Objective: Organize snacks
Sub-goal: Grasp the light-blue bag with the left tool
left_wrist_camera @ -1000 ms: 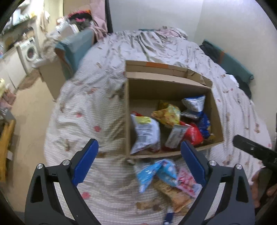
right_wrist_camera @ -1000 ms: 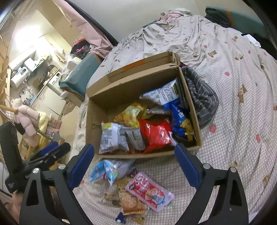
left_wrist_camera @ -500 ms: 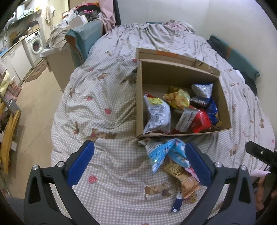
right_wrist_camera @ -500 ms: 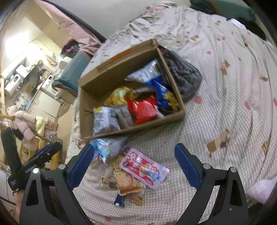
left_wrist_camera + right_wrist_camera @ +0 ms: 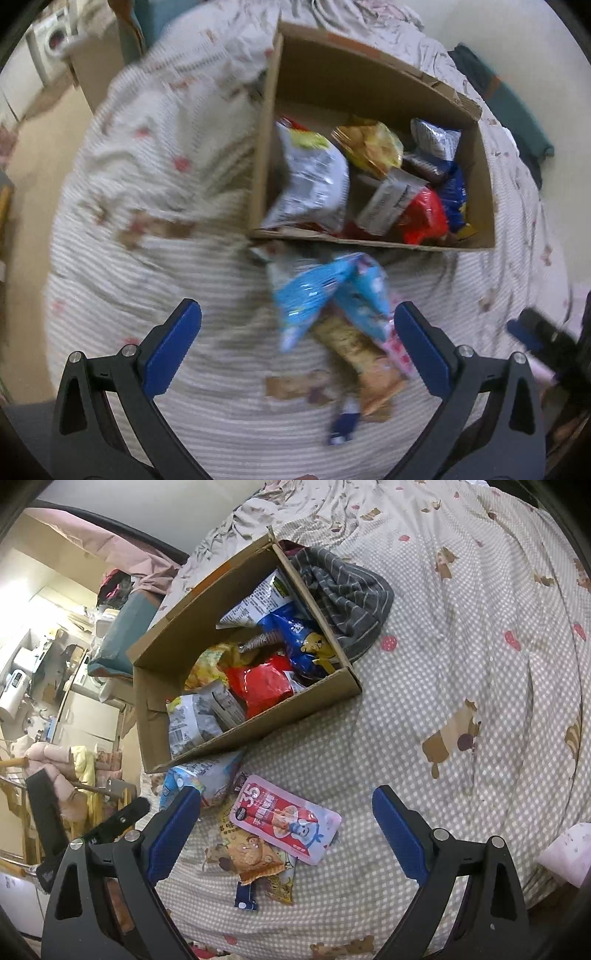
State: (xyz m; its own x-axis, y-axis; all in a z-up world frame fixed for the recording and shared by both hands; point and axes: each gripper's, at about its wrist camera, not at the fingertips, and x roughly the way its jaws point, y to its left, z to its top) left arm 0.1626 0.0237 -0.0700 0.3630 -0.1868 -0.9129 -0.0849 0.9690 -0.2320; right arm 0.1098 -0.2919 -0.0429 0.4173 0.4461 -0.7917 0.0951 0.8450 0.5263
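A bed covered in a beige checked quilt with small bear and strawberry prints [image 5: 461, 672] carries everything here. Towards the left of the scene, the left tongs [image 5: 297, 332] hang above the quilt with their blue-padded jaws spread wide and nothing between the pads. Just right of their centre line, a crumpled light-blue foil snack bag [image 5: 325, 295] lies against the near wall of an open brown cardboard box [image 5: 369, 242] that already holds several packets in silver, yellow, red and blue. Overlapping the blue bag, nearer the camera, are a flat orange-brown biscuit packet [image 5: 251, 853], a glossy pink flat pouch with a cartoon figure [image 5: 284, 818] lying on top of it, and a small dark-blue wrapped stick [image 5: 246, 893] at the pile's near edge. The right tongs [image 5: 286, 830] hover over the pink pouch, jaws also spread wide and gripping nothing. These loose packets look light, thin and slippery, and the puffed blue bag likely crushes easily, with brittle contents. A sensible hold would be a pinch on a sealed end seam or a raised corner rather than the flat face. To the right of the box a grey striped cloth [image 5: 347, 594] lies bunched against its side.
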